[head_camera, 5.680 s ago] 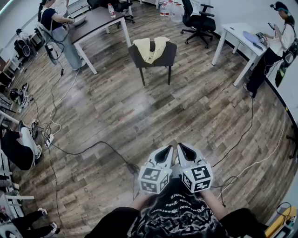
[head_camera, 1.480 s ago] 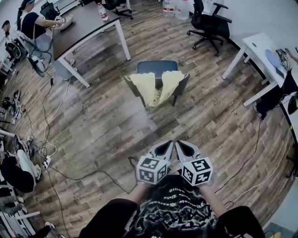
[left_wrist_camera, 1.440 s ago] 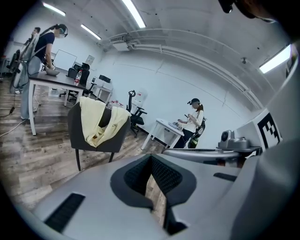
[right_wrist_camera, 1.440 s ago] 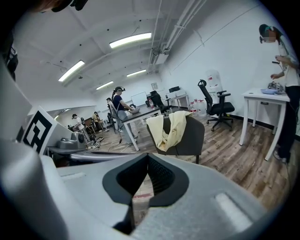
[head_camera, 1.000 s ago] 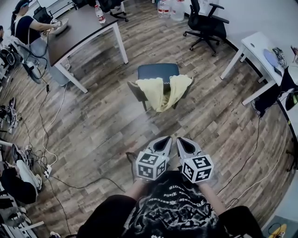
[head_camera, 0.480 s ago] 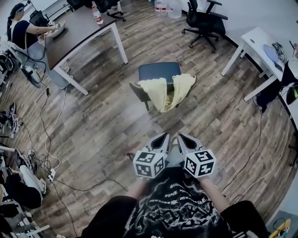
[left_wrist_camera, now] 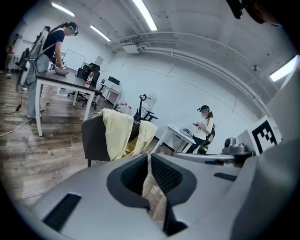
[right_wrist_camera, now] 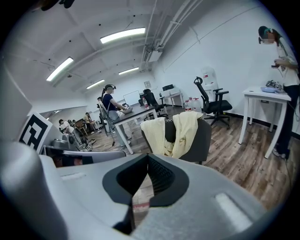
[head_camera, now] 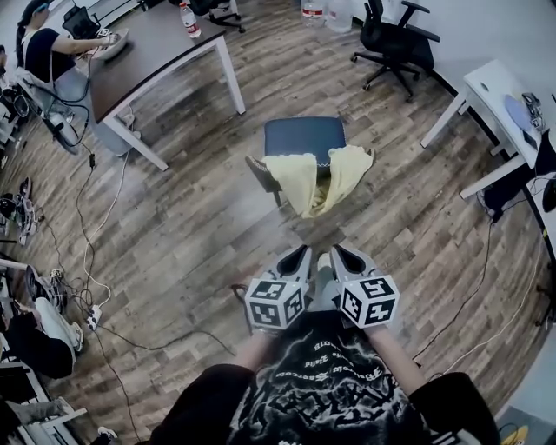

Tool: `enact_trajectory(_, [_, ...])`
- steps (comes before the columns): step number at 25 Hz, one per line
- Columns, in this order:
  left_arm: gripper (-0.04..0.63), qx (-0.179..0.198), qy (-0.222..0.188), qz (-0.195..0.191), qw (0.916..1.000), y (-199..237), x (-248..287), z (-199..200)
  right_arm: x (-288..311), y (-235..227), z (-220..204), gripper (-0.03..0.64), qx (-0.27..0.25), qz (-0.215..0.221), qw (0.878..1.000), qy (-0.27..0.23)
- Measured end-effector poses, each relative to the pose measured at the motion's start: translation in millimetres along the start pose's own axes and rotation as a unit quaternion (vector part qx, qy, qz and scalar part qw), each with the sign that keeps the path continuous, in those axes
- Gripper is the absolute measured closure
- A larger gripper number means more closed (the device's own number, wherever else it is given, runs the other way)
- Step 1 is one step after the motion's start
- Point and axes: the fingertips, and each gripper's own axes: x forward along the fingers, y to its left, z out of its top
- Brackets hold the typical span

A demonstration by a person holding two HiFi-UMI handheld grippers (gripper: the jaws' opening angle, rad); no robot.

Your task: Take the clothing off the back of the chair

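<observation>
Both grippers clenched, nothing in either.

Left hand-held gripper (head_camera: 299, 252): jaws together and empty, held low in front of the person's chest, nose pointing toward the chair (head_camera: 304, 136). Its own view shows the pads meeting (left_wrist_camera: 148, 158), only floor behind them.

Right hand-held gripper (head_camera: 340, 253): just beside the left one, jaws also pressed together (right_wrist_camera: 146, 159), nothing gripped.

Clothing (head_camera: 317, 178): pale yellow, draped over the chair back and hanging down the side that faces the person. It hangs in two flaps with a strip of dark backrest between them. It is well apart from both grippers, with bare wood floor (head_camera: 217, 226) between. In the left gripper view, the clothing (left_wrist_camera: 117, 133) covers the right part of the backrest (left_wrist_camera: 95, 138). In the right gripper view, the clothing (right_wrist_camera: 180, 126) hangs over the left part of the chair (right_wrist_camera: 209, 138).

Around: a dark worktop (head_camera: 148, 48) at upper left with a person (head_camera: 48, 48) bent over it and a bottle (head_camera: 188, 17) on it. White worktop (head_camera: 499, 87) at right. Black office chair (head_camera: 395, 39) at the top. Cables (head_camera: 104, 226) trail across the floor at left.
</observation>
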Motion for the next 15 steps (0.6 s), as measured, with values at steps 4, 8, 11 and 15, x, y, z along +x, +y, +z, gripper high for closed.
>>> enact_trajectory(4, [0.580, -0.010, 0.004, 0.013, 0.9998, 5, 18, 8, 11, -15, 10, 0.614, 0.007, -0.004, 1.000, -0.005])
enact_trajectory(8, [0.428, -0.024, 0.022, 0.020, 0.9993, 12, 36, 11, 23, -30, 23, 0.614, 0.013, -0.002, 1.000, -0.009])
enact_trajectory(11, [0.394, -0.028, 0.028, 0.034, 0.9986, 19, 47, 16, 32, -36, 29, 0.493, 0.028, 0.009, 1.000, -0.006])
enact_trajectory(15, [0.362, -0.035, 0.024, 0.064, 0.9971, 34, 59, 25, 45, -48, 34, 0.405, 0.036, 0.010, 0.999, 0.001])
